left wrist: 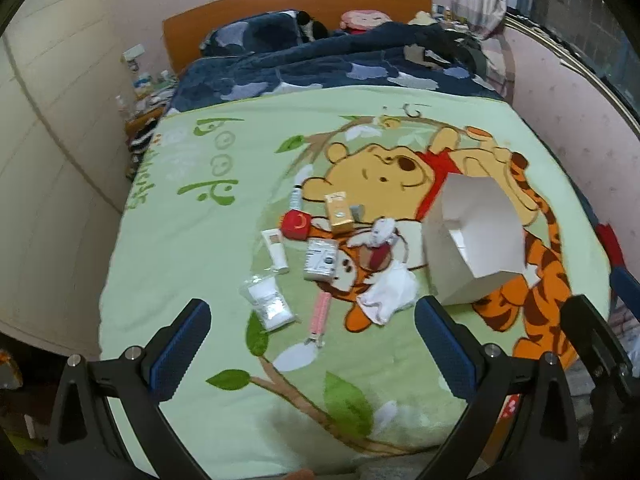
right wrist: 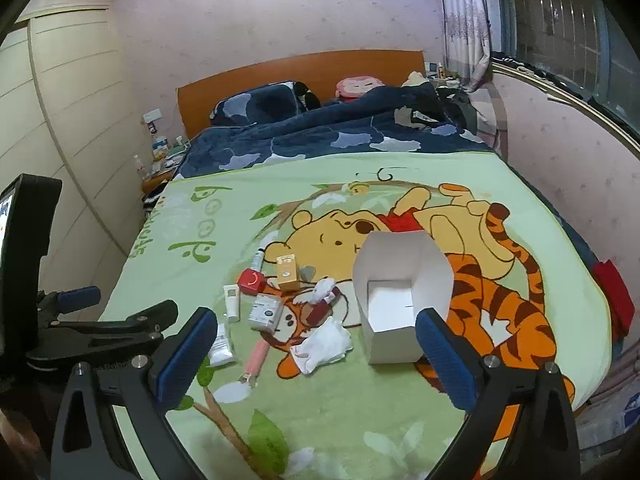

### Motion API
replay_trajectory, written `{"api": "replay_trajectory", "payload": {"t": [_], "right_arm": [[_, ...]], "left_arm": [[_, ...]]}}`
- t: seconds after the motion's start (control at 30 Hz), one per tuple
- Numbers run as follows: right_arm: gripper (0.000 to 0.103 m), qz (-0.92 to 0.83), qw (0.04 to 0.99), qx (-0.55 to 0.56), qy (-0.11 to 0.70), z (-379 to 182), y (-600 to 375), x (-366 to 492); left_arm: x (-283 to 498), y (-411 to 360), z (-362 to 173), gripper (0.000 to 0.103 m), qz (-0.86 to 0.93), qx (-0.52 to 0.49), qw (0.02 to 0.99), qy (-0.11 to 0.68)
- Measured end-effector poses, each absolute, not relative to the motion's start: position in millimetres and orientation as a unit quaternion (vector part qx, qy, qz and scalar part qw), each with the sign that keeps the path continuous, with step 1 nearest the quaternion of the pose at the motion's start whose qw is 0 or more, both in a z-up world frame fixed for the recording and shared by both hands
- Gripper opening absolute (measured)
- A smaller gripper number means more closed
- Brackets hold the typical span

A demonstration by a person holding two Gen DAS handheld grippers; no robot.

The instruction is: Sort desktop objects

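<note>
Small items lie in a cluster on a green cartoon blanket (left wrist: 180, 240): a red box (left wrist: 296, 226), an orange box (left wrist: 338, 214), a white tube (left wrist: 276, 250), a grey-white box (left wrist: 320, 260), a clear packet (left wrist: 268, 300), a pink clip strap (left wrist: 320, 312) and a white cloth (left wrist: 388, 292). To their right stands an open white carton (right wrist: 392, 344) with nothing visible inside. My left gripper (left wrist: 312, 340) hovers open, short of the packet and strap. My right gripper (right wrist: 314, 354) is open too, near the cloth and carton. Neither holds anything.
The blanket covers the foot of a bed; a dark blue quilt (right wrist: 320, 140) and pillows lie beyond, against an orange headboard (right wrist: 300, 68). White wardrobe doors (right wrist: 60, 120) line the left, a pink wall the right. A cluttered nightstand (right wrist: 160, 160) sits at the back left.
</note>
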State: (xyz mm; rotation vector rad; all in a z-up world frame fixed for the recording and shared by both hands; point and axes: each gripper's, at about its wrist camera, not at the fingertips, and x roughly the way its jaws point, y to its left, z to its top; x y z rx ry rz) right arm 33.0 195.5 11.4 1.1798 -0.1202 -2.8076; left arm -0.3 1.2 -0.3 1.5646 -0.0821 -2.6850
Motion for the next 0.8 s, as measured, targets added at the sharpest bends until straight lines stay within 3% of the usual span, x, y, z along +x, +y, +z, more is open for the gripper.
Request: {"api": "replay_trajectory", "payload": {"t": [0.8], "right_arm": [[0.102,-0.912,-0.003,0.406,-0.056,3,209,27]], "left_arm": [[-8,31,1,0.103,-0.862,0.505,-0.014,-0.041]]}}
